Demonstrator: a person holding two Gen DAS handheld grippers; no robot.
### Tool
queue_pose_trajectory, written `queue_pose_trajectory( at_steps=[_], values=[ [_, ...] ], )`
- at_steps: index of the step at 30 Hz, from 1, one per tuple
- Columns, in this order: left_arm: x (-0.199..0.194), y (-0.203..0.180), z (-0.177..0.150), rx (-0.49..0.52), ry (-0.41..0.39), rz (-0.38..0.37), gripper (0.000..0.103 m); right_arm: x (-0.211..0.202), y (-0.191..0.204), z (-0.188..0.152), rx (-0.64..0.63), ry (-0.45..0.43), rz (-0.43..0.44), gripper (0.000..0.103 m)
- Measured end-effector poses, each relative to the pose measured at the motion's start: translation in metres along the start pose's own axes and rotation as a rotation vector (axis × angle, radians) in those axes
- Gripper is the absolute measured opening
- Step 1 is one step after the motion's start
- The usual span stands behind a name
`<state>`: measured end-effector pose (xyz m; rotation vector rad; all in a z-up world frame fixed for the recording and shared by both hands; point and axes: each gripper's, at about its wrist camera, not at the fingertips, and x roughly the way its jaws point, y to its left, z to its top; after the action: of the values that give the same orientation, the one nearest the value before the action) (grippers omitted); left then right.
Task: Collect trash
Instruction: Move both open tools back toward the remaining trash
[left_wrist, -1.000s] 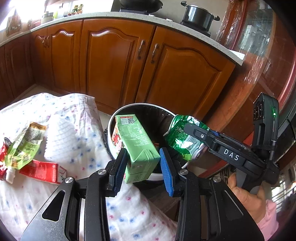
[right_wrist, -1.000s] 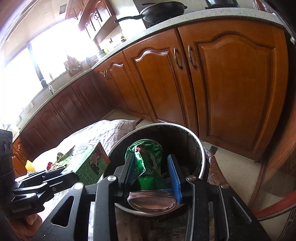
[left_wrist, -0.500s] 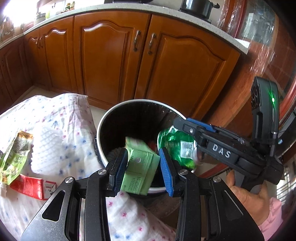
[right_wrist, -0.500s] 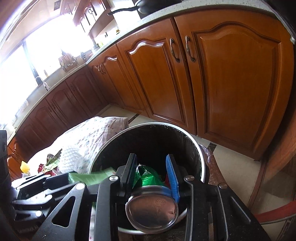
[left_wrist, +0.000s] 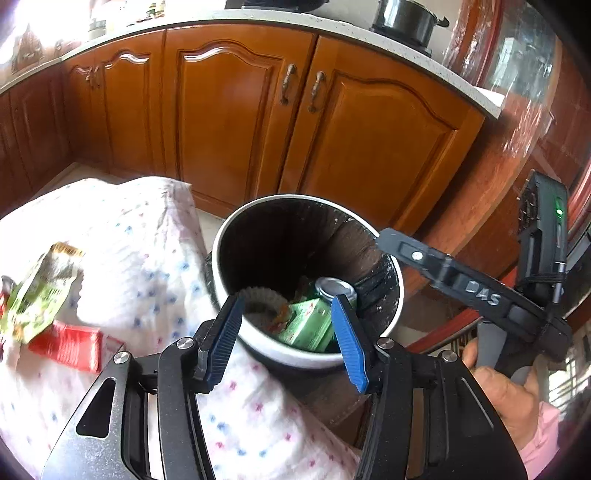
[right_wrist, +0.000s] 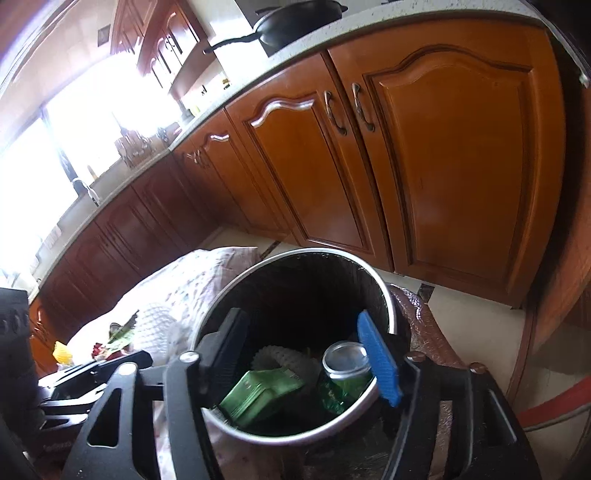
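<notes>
Both grippers' jaws apart and empty above bin (left_wrist: 391, 317), carton (right_wrist: 258, 393) and can (right_wrist: 345, 363) half-hidden inside.

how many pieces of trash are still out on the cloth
2 clearly: a green wrapper and a red packet, overlapping, at the left edge of the cloth. More may be cut off there.

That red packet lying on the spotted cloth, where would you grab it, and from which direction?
Probably across its narrow width near the middle, coming straight down from above. The red packet lies flat on the cloth as a long, thin strip, so no side offers an edge to pinch. A green wrapper crowds its far left end, so the open left hand-held gripper should stay right of that.
</notes>
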<state>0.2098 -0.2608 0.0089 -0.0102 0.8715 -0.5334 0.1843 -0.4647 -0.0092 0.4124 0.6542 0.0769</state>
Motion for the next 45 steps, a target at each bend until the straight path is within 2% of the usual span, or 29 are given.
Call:
queue_pose_trajectory(
  at_steps=[2, 8, 27, 35, 45],
  values=[
    [-0.008, 0.006, -0.007, -0.021, -0.002, -0.002, 0.051, -0.009, 0.006, -0.005, 0.002, -0.012, 0.012, 0.077],
    [-0.036, 0.026, -0.033, -0.073, -0.017, 0.010, 0.051, -0.029, 0.027, -0.022, -0.001, -0.030, 0.058, 0.084],
    [-0.117, 0.120, -0.119, -0.308, -0.062, 0.098, 0.051, -0.037, 0.102, -0.097, -0.054, 0.053, 0.176, 0.084],
    [-0.142, 0.144, -0.136, -0.352, -0.088, 0.141, 0.051, -0.036, 0.124, -0.113, -0.066, 0.074, 0.207, 0.084],
    [-0.159, 0.169, -0.141, -0.401, -0.114, 0.171, 0.051, -0.034, 0.139, -0.113, -0.079, 0.078, 0.222, 0.084]
  ],
)
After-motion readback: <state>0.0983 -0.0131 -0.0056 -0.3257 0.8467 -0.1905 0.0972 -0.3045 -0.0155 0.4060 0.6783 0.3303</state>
